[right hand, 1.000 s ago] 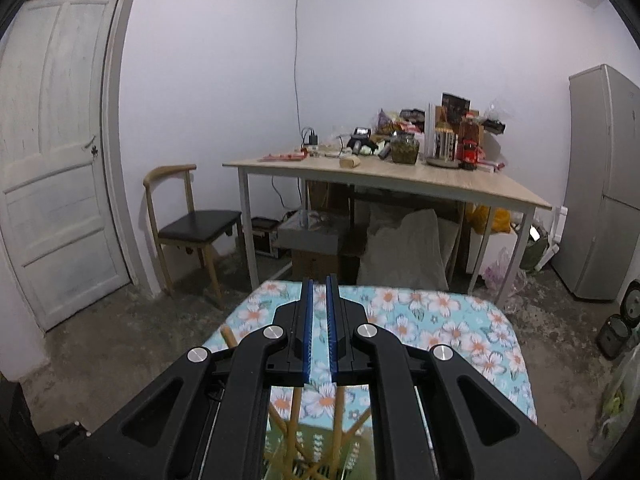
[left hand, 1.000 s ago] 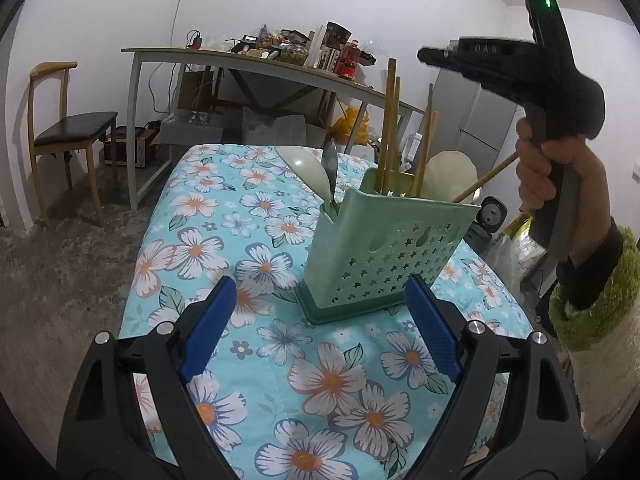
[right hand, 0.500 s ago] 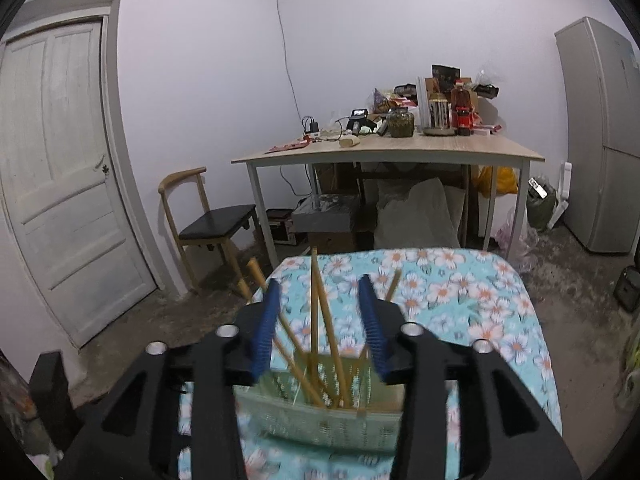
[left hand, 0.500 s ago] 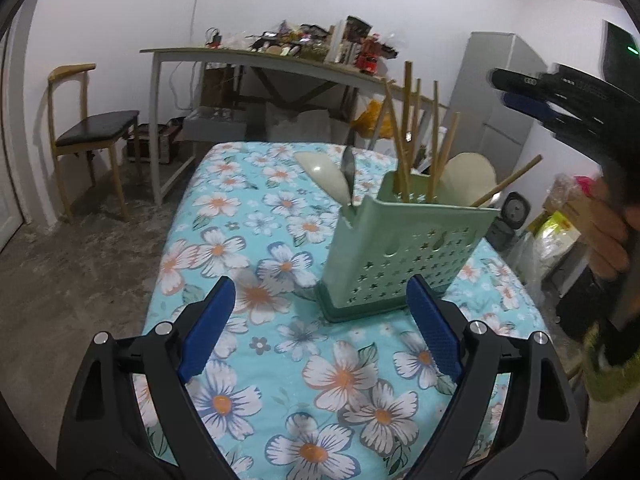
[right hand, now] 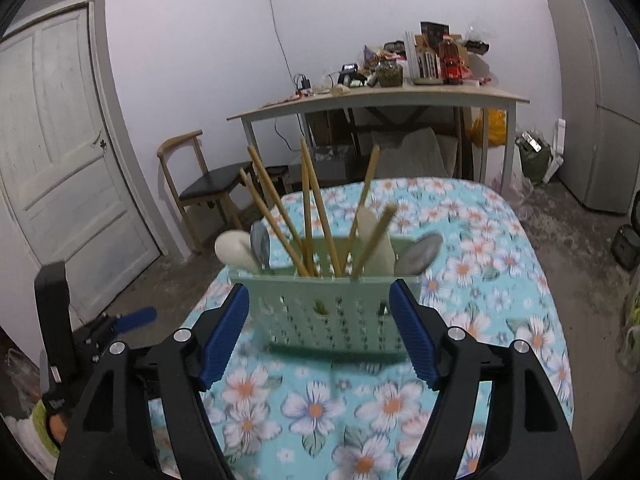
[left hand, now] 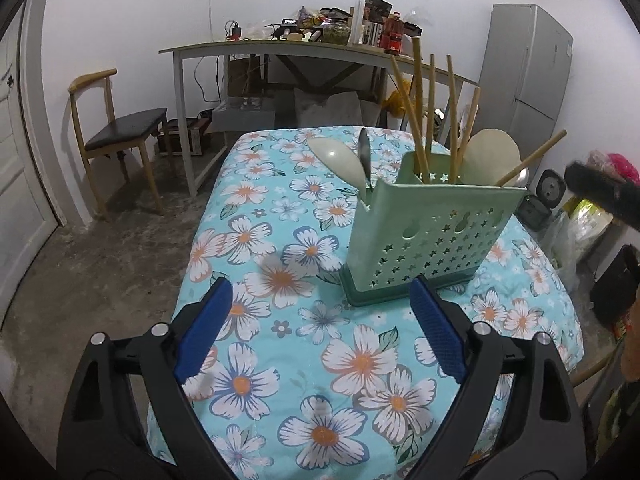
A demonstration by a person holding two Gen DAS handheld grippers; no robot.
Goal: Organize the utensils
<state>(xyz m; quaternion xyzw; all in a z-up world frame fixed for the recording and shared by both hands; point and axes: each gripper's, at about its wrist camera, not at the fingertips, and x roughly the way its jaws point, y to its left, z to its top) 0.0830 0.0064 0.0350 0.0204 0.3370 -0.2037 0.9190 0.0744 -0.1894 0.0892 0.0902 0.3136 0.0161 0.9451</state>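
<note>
Green caddy (right hand: 332,312) stands upright on the floral desk (right hand: 500,280), dead ahead of the right tool (right hand: 320,330), framed between its wide-open jaws. Chopsticks (right hand: 308,208) point up. Left tool (left hand: 320,328) is also wide, empty, caddy ahead-right; right looks nearer.

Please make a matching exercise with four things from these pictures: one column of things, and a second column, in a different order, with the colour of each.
Things:
1. holder
2. chopsticks
3. chair seat
4. gripper pads

Colours:
A. blue
B. black
C. pale green
D. light wood

Pairs: 1-C, 2-D, 3-B, 4-A
</note>
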